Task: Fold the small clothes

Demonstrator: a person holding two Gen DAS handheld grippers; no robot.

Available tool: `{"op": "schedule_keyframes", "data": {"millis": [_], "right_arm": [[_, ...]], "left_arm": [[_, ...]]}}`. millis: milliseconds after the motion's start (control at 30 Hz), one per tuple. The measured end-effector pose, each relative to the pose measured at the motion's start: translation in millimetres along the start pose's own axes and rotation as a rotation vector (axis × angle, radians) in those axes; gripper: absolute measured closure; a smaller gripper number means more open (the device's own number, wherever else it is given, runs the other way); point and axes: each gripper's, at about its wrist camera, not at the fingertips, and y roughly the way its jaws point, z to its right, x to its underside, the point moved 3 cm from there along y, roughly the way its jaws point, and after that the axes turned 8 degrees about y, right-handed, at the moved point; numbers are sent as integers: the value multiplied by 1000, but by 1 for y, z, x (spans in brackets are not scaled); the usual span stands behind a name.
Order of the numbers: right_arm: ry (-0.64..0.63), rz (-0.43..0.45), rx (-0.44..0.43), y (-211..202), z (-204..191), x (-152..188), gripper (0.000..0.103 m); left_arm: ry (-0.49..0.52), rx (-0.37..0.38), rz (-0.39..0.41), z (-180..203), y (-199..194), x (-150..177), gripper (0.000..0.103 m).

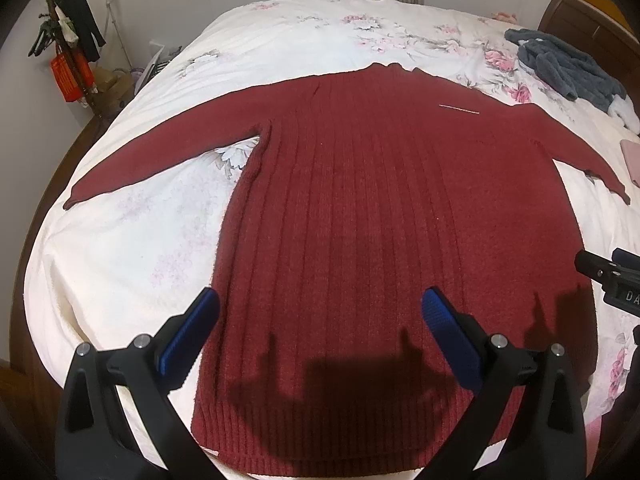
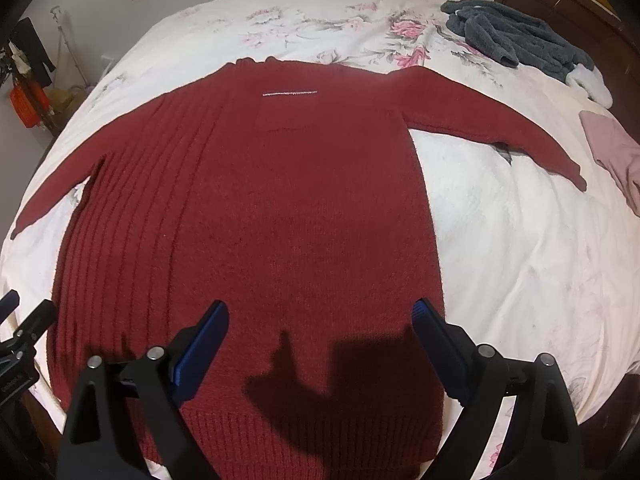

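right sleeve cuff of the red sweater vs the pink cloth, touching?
Apart. In the right wrist view a strip of white bedspread shows between the sweater cuff and the pink cloth.

Bright indoor light from above and behind, sharp dark gripper shadows low in frame on the dark red ribbed knit sweater (image 1: 360, 208), white floral bedspread (image 1: 132, 248) nearly overexposed, strong fisheye curvature, black vignetted corners, slightly soft focus.

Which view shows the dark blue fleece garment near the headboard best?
The right wrist view: the blue fleece garment lies whole on the bedspread, its pile visible. The left wrist view shows it too, but further toward the edge and more distorted.
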Motion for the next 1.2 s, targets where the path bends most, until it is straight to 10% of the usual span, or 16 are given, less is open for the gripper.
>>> {"op": "schedule_keyframes", "data": {"millis": [1200], "right_arm": [[0,3,-4,-1,1,-4,10]], "left_arm": [[6,-4,-2,-1,-2,-2,3]]}}
